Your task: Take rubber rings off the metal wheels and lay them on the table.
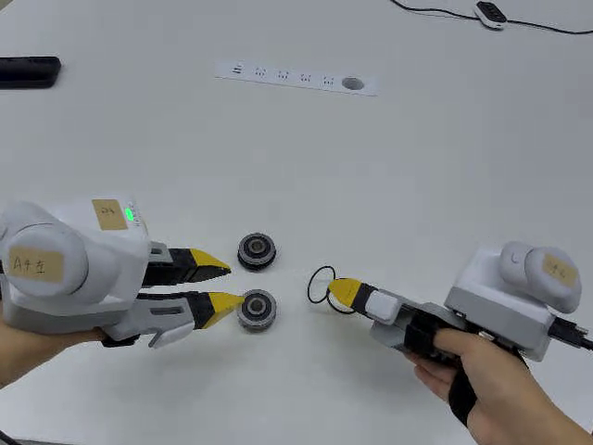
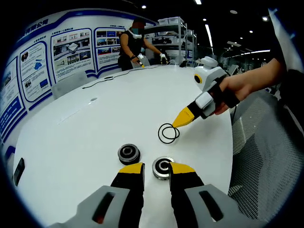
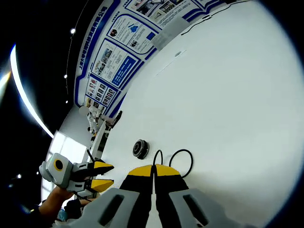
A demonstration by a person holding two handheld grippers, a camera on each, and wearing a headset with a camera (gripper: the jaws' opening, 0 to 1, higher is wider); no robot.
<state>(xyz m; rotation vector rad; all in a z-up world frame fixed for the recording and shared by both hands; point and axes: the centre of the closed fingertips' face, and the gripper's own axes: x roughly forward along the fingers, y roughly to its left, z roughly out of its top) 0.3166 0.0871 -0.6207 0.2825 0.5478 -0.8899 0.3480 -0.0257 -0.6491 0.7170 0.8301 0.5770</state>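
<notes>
Two metal wheels (image 1: 257, 310) sit off the left gripper (image 1: 233, 284), jaws spread; right gripper (image 1: 341, 291), jaws pressed together, touches black rubber rings (image 1: 321, 284).

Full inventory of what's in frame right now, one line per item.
metal wheels: 2, dark grey, mid-table, second one nearer the person
rubber rings: looks like 2 overlapping, black, right of the wheels
power strip: 1, white, far side
flat object: 1, black, far left edge
cabled device: 1, far right
table: 1, white
left gripper: open, yellow tips, at nearer wheel
right gripper: shut, yellow tips, at the rings
</notes>
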